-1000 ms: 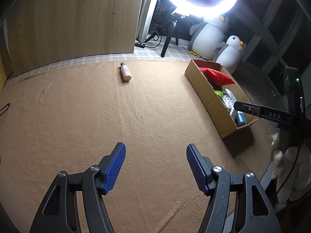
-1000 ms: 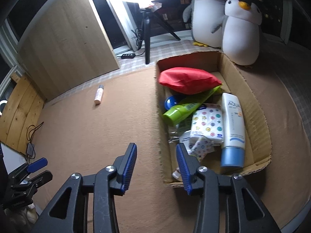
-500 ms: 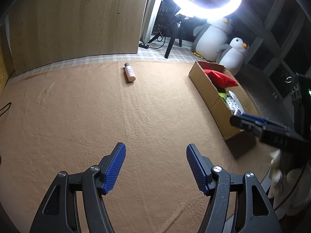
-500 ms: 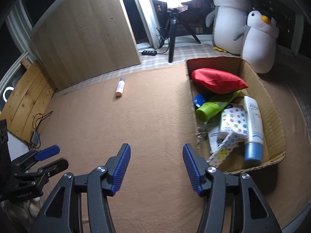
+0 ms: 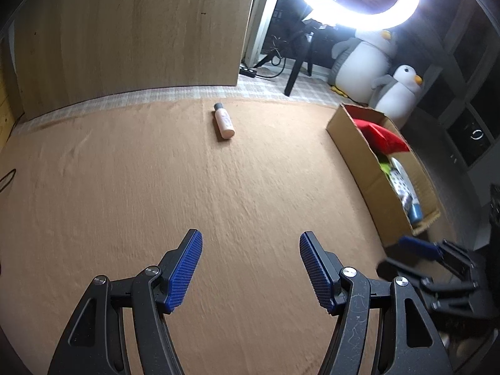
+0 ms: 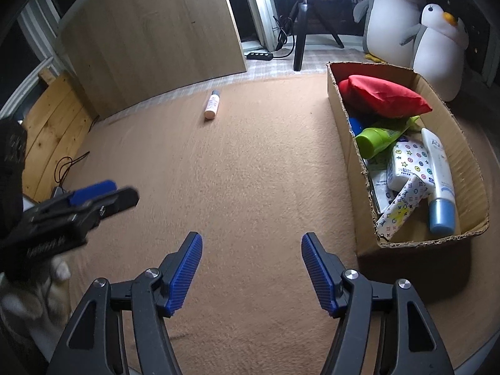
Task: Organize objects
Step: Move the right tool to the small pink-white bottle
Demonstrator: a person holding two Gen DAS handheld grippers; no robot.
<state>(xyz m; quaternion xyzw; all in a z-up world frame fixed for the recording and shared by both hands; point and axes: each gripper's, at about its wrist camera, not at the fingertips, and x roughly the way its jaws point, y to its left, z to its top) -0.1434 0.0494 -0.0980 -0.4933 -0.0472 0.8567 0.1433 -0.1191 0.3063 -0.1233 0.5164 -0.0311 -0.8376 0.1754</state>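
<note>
Cardboard box (image 6: 347, 118) holds red pouch (image 6: 384, 97), green tube (image 6: 379, 137); both grippers' fingers (image 6: 184, 268) spread, empty.

Both views look steeply down and forward along their own fingers onto a brown carpet (image 5: 156, 187), from fairly close above it. The left wrist view stands left of the cardboard box (image 5: 359, 156); the right wrist view stands nearer the box. Shared: carpet, box, small bottle (image 6: 212, 106), wooden panel (image 5: 125, 31), two plush penguins (image 6: 406, 15).
</note>
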